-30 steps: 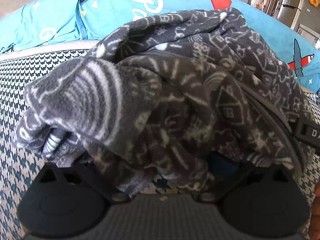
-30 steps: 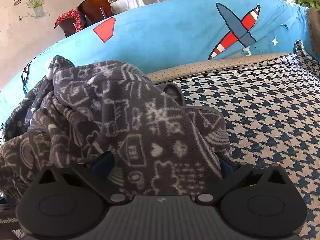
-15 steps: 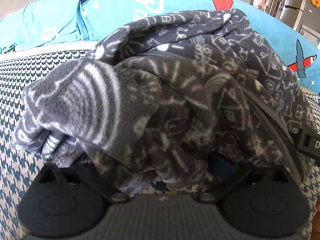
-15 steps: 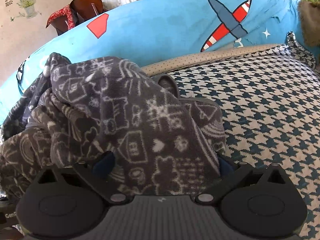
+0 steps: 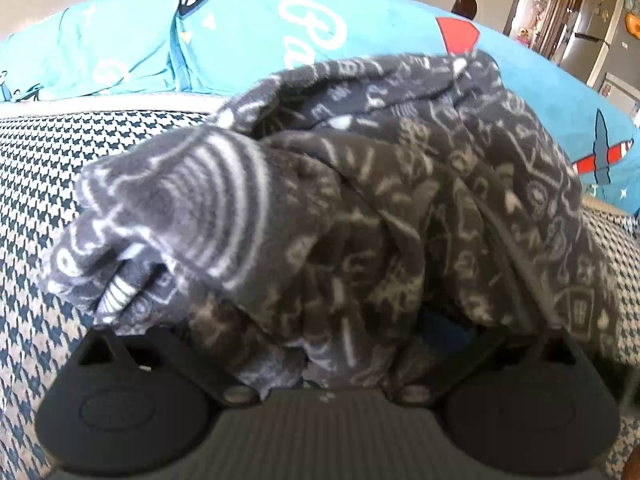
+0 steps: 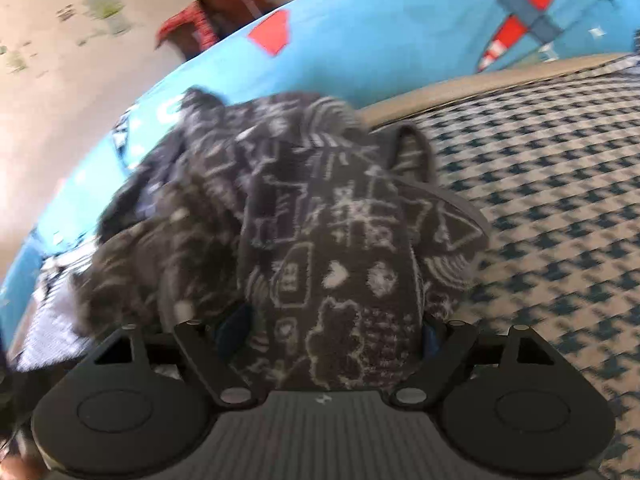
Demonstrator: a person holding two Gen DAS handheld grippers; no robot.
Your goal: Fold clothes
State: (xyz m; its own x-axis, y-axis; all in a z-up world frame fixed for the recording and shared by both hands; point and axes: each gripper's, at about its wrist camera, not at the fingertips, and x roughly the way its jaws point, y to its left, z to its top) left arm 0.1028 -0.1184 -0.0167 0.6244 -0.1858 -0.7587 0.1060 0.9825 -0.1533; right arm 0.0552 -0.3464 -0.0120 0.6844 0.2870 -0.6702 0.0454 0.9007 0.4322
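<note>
In the left wrist view our left gripper [image 5: 320,344] is buried in the dark grey patterned fleece garment [image 5: 360,208] bunched on the houndstooth cover [image 5: 60,168]; we cannot tell its finger state. In the right wrist view our right gripper [image 6: 332,328] has just been closing, fleece between its jaws; a thick bunch could slip or fold crooked, with the blue cartoon cushion [image 6: 380,40] close behind the garment

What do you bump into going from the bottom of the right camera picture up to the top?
Right gripper → grey patterned fleece garment → tan edge strip → blue airplane-print cover → wooden chair.
</note>
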